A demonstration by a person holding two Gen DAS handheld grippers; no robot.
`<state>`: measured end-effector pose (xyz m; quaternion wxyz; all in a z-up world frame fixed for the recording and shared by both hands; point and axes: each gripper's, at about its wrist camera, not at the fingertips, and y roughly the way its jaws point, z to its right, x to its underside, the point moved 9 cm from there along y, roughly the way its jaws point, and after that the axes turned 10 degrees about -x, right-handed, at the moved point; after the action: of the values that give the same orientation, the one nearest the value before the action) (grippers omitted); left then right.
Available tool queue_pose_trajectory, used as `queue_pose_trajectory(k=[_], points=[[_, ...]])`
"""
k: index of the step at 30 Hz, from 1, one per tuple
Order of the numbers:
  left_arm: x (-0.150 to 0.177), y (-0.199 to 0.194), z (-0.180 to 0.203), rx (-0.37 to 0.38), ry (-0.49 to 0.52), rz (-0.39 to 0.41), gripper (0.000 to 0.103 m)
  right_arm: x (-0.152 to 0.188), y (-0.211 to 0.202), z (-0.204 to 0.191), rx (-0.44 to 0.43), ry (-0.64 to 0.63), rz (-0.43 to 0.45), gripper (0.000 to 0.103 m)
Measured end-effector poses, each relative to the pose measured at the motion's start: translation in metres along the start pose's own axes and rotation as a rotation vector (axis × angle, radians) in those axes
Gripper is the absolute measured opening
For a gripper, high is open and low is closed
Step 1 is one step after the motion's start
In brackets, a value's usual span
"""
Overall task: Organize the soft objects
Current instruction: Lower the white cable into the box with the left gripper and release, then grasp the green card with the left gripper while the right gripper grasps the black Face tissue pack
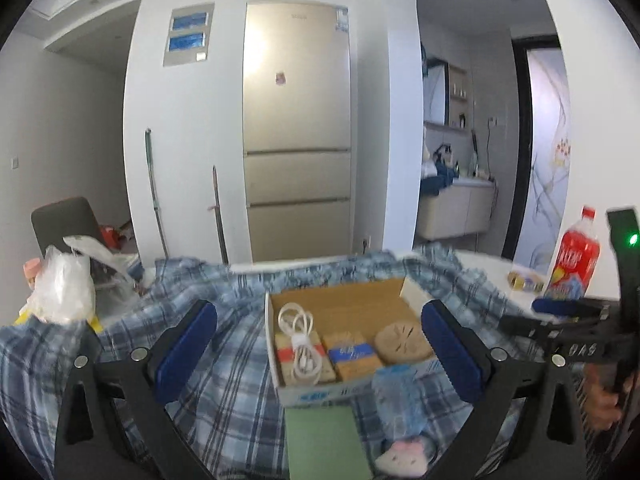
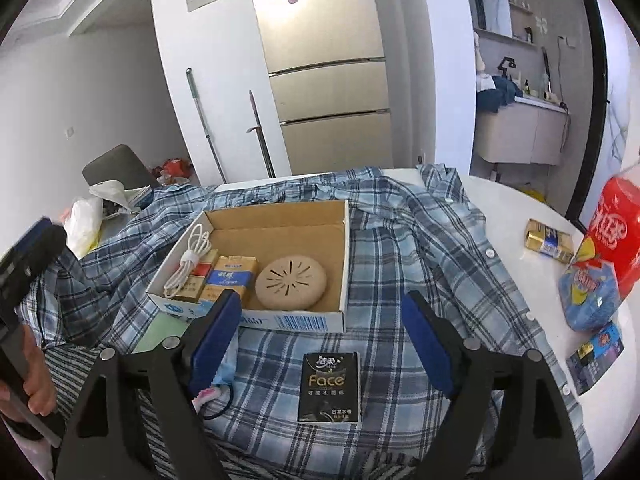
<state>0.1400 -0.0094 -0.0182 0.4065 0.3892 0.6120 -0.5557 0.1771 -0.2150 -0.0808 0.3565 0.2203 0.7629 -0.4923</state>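
**Ana:** Left gripper (image 1: 320, 344) is spread wide with nothing between its pads, hanging over the box (image 1: 340, 320). Right gripper (image 2: 320, 344) is spread too, empty, with the tissue pack (image 2: 330, 387) lying on the cloth below, between its fingers.

**Ben:** So what is the soft thing to sort?

**Ana:** Mostly the shirt (image 2: 420, 248), I'd judge. It lies rumpled across the table (image 2: 504, 200), under the box and the tissue pack. A crinkly blue bag (image 1: 400, 396) and a small pink plush (image 1: 400, 458) lie on it just in front of the box.

**Ben:** How will the shirt handle?

**Ana:** Light and limp, probably. It will sag and drag whatever sits on it, so the box would likely slide or tip if the cloth is pulled.

**Ben:** Where to pinch?

**Ana:** At a free edge or a raised fold, near the button strip on the right, well clear of the box. The tissue pack is squashy; take it across its narrow sides. The plush is small, so pinch its body.
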Motion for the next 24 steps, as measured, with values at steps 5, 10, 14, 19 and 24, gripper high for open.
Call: queue_pose_trajectory(k=[5,10,14,19,24], points=[[0.046,0.039,0.008,-0.008,0.048,-0.245,0.103,0.011,0.008,0.004,0.028,-0.03,0.005,0.081],[0.083,0.062,0.018,-0.035,0.136,-0.388,0.103,0.021,0.019,0.002,0.02,-0.048,-0.034,0.081],[0.106,0.074,0.023,-0.031,0.16,-0.483,0.103,0.022,0.02,0.003,0.014,-0.039,-0.039,0.081],[0.125,0.079,0.029,-0.02,0.204,-0.56,0.102,0.027,0.024,0.004,0.01,-0.032,-0.061,0.081],[0.133,0.082,0.03,-0.032,0.216,-0.597,0.095,0.029,0.027,0.005,0.011,-0.032,-0.073,0.081]])
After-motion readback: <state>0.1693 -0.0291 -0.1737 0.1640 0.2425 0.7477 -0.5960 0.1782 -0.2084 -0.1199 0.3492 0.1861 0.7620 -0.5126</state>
